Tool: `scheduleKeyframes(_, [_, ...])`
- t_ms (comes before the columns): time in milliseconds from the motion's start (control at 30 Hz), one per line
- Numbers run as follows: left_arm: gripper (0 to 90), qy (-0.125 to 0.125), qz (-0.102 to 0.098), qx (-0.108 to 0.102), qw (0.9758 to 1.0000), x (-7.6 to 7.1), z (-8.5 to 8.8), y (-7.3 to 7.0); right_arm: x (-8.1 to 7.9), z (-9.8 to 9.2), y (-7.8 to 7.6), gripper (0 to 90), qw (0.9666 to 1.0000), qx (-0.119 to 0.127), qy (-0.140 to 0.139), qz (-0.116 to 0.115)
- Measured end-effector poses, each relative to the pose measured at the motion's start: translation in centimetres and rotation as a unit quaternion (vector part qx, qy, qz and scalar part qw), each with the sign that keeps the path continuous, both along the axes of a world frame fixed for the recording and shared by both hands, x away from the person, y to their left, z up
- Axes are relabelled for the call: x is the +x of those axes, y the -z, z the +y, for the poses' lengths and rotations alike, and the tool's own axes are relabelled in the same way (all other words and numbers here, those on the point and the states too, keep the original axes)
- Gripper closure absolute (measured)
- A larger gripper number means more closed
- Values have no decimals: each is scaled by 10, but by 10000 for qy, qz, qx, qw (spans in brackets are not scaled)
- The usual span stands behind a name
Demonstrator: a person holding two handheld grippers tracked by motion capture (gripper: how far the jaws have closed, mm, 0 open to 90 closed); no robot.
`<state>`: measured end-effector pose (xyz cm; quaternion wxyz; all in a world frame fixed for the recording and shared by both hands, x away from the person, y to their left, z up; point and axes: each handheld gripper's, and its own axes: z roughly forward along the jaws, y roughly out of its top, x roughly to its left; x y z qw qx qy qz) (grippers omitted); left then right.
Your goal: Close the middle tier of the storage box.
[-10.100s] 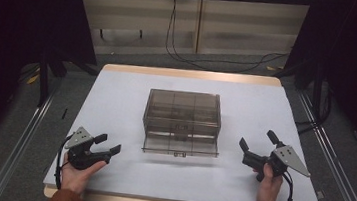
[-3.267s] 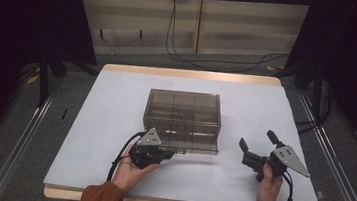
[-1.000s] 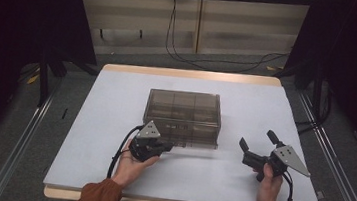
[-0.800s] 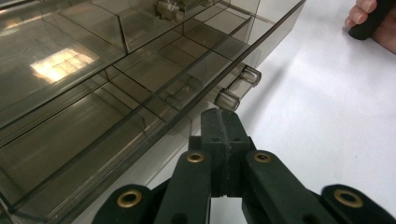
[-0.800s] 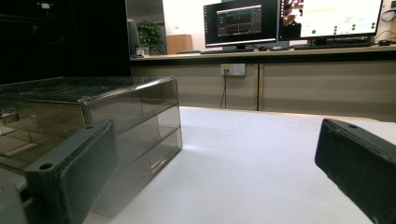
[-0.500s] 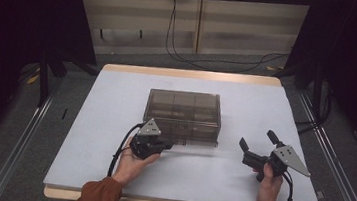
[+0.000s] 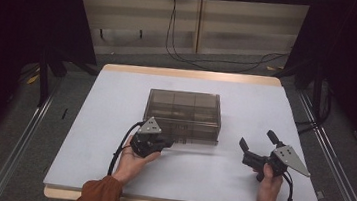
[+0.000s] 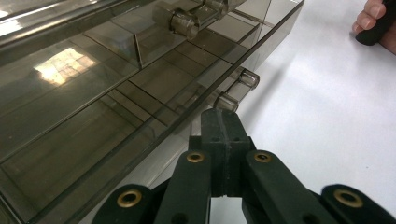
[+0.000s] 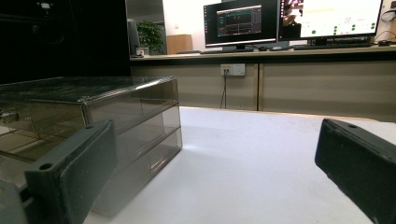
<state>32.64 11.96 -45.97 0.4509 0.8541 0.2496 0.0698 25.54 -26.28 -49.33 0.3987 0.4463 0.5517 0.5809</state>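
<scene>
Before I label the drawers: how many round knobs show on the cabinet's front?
3. One sits on the upper drawer. Two sit side by side on the lower drawer: one at the tip of the shut left tongs, one just beyond. More may be hidden.

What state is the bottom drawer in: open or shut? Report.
Partly open: the bottom drawer juts out beyond the cabinet front.
</scene>
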Motion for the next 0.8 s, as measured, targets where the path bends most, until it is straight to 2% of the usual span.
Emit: scheduleKeyframes(800, [900,-95,5,-95,9999,6,-1,1,0,0,0,0,10000,-3,8,1])
